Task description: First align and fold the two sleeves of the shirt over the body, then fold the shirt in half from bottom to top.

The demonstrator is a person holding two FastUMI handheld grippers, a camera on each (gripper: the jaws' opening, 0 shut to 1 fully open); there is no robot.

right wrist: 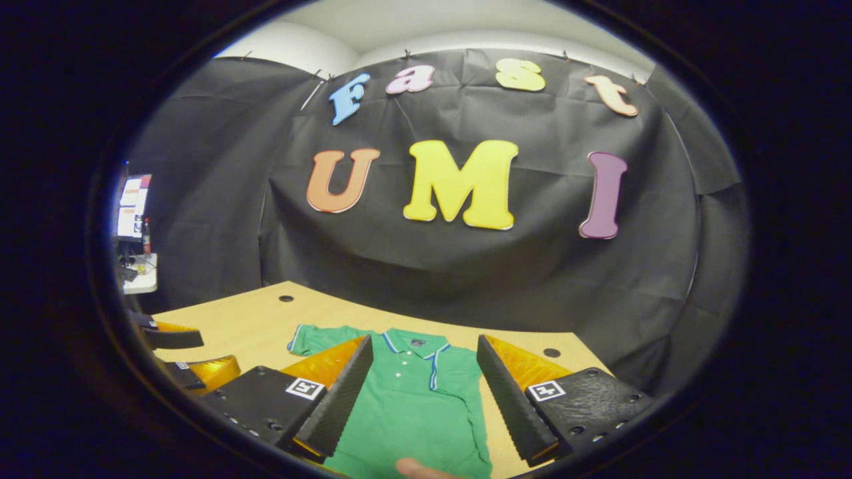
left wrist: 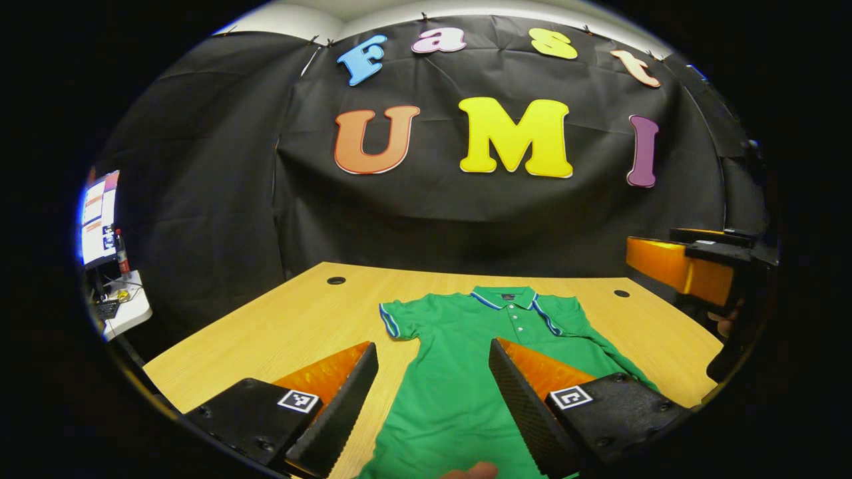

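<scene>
Left gripper view: shirt flat on surface, collar toward far edge. Left sleeve spread out; right sleeve looks folded inward, uncertain. Bottom-to-top fold not made. Both grippers above shirt, jaws wide, holding nothing.

black cloth wall, wooden table, white ceiling

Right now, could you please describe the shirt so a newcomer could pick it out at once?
On the light wooden table before the black cloth wall lies the shirt, spread flat. It is a bright green polo with blue-and-white trim on collar and sleeve cuff.
</scene>
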